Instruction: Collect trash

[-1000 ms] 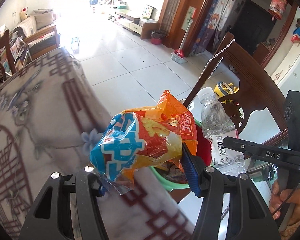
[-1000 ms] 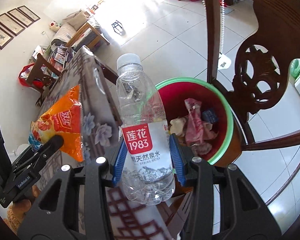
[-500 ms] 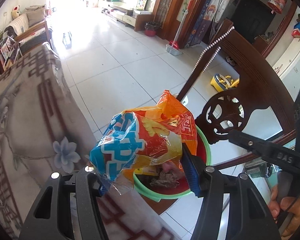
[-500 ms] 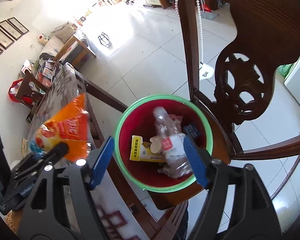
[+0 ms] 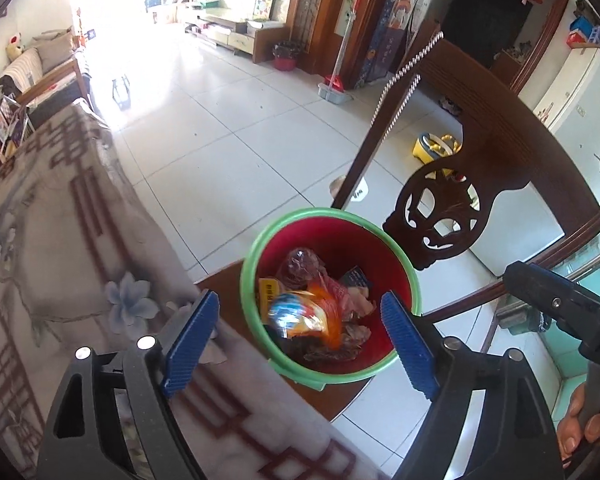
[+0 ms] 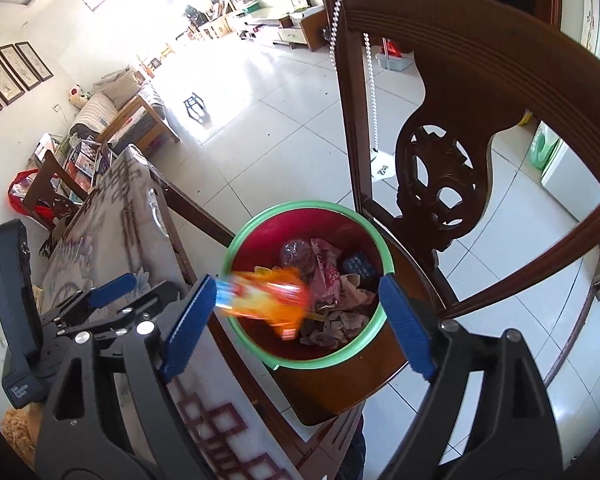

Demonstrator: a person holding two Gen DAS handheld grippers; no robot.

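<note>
A red bin with a green rim [image 5: 256,248] [image 6: 260,216] stands on a wooden chair seat and holds several pieces of trash. An orange and blue snack bag [image 5: 304,316] lies on top in the left wrist view; in the right wrist view it is a motion-blurred streak [image 6: 268,300] at the bin's near rim. A clear plastic bottle [image 5: 300,264] [image 6: 298,254] lies inside the bin. My left gripper [image 5: 300,340] is open and empty above the bin. My right gripper [image 6: 296,328] is open and empty, also above the bin.
The bin's chair has a carved dark backrest [image 5: 480,184] [image 6: 460,128] just behind it. A table with a patterned cloth [image 5: 60,248] [image 6: 116,216] lies to the left. White tiled floor [image 5: 220,120] stretches beyond. A sofa [image 5: 48,68] stands at the far left.
My left gripper opened and the snack bag dropped into the bin. My right gripper opened earlier and released the bottle, which now lies in the bin. Both grippers moved over the bin.
</note>
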